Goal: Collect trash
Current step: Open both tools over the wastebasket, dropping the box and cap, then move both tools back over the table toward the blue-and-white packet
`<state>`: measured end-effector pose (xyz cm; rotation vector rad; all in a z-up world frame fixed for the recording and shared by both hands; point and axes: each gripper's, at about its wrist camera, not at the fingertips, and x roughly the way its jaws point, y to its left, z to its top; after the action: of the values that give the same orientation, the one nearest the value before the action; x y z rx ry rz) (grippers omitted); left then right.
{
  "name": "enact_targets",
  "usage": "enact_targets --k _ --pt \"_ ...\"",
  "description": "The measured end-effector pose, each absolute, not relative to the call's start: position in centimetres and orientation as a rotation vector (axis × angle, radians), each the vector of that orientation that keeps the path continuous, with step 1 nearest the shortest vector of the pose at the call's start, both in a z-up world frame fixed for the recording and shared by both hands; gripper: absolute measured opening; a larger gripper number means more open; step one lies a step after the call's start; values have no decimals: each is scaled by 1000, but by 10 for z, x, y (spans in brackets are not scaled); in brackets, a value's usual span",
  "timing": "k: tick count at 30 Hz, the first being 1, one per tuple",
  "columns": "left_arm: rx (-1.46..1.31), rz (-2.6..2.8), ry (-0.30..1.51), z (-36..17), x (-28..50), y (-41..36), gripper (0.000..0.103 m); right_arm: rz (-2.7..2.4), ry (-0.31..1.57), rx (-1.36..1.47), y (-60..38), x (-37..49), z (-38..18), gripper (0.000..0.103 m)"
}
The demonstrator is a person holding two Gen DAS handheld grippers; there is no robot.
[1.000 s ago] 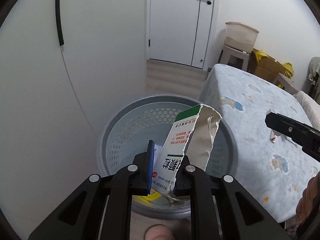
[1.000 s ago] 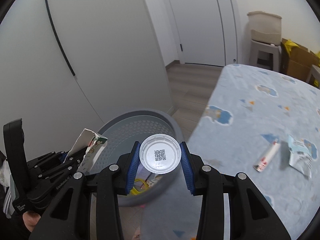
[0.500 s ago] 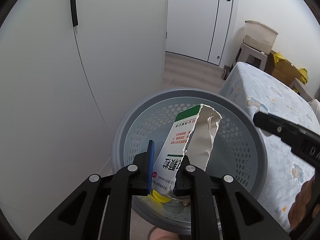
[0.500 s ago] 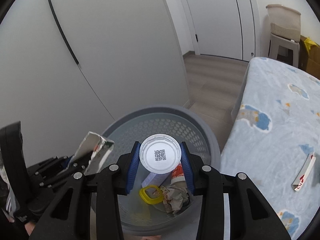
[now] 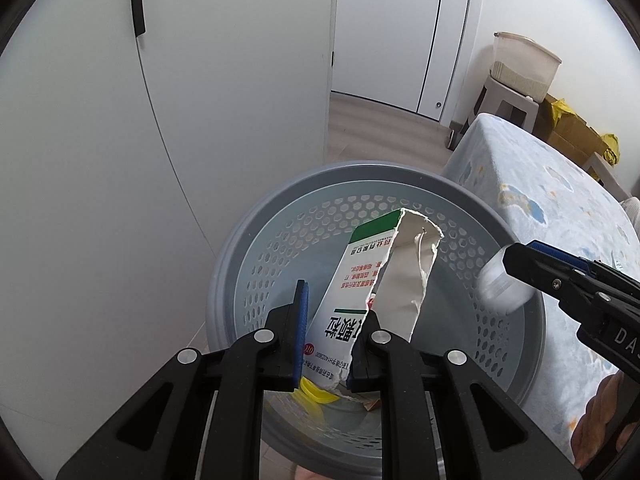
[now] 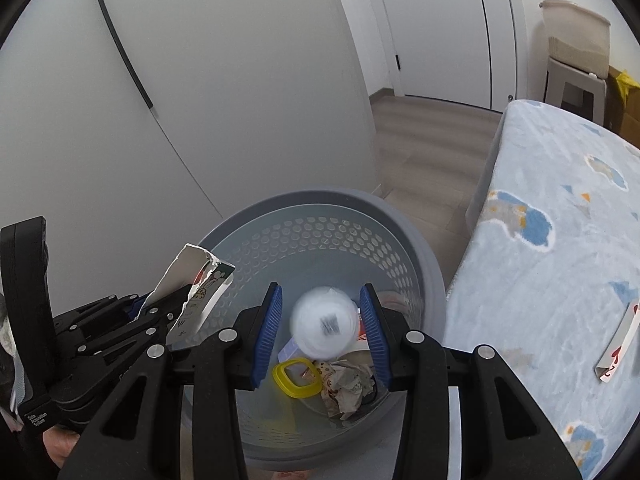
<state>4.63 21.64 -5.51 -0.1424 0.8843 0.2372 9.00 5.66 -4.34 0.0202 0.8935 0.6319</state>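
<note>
Pinching torn carton (image 5: 352, 300) upright, left claw (image 5: 326, 344); right claw (image 6: 322, 336) released, cup (image 6: 325, 324) free.

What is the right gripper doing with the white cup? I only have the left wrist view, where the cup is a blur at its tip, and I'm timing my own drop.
Observer: In the right wrist view the cup sits between the right gripper pads with a gap on each side, so nothing grips it. It is above the bin opening.
Operator: What is at the bottom of the bin? My fingers block it.
Observer: A yellow ring beside crumpled paper.
Operator: Any trash on the bed?
Observer: Yes, a red-and-white wrapper lies on the blanket, right of the bin.
</note>
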Motion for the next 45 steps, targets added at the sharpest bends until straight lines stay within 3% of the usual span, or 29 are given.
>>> enact_targets --k 3,5,7,8,29,45 --pt "-138 237 880 -55 46 215 15 632 893 24 54 90 -43 41" --pt "-134 238 878 -54 44 215 24 629 886 26 53 89 -41 41" --pt "-120 250 873 -53 43 213 48 628 881 30 51 88 -40 43" --pt "-115 253 869 -52 42 213 49 628 878 31 51 88 -39 46" --pt "-115 322 836 -39 28 217 65 642 854 33 47 81 -31 49" --pt "-107 351 807 -23 16 209 71 642 824 47 35 71 -19 56"
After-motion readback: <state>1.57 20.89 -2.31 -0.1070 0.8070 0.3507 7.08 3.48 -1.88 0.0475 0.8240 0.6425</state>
